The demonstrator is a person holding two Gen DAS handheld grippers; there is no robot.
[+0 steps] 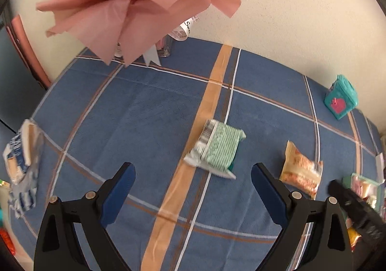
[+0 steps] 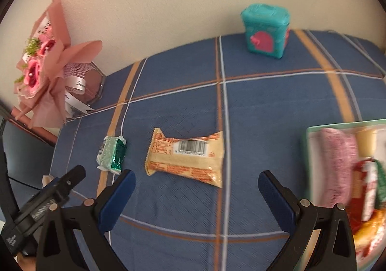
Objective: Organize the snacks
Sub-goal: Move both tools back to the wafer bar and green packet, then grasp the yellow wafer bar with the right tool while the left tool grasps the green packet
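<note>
A green-and-white snack packet (image 1: 217,149) (image 2: 111,152) lies on the blue plaid tablecloth just ahead of my left gripper (image 1: 193,174), which is open and empty. To its right lies an orange-and-cream wrapped bar (image 1: 301,169) (image 2: 187,156), barcode up, directly ahead of my open, empty right gripper (image 2: 196,180). A pale green tray (image 2: 307,150) (image 1: 347,179) at the right holds several snacks, among them a pink packet (image 2: 337,167). A blue-and-white packet (image 1: 20,157) lies at the far left edge.
A pink bouquet (image 1: 135,3) (image 2: 45,70) stands at the back left, overhanging the cloth. A teal box with a pink heart (image 1: 340,97) (image 2: 265,32) sits at the back by the cream wall. The other gripper (image 1: 354,210) (image 2: 48,201) shows at each view's edge.
</note>
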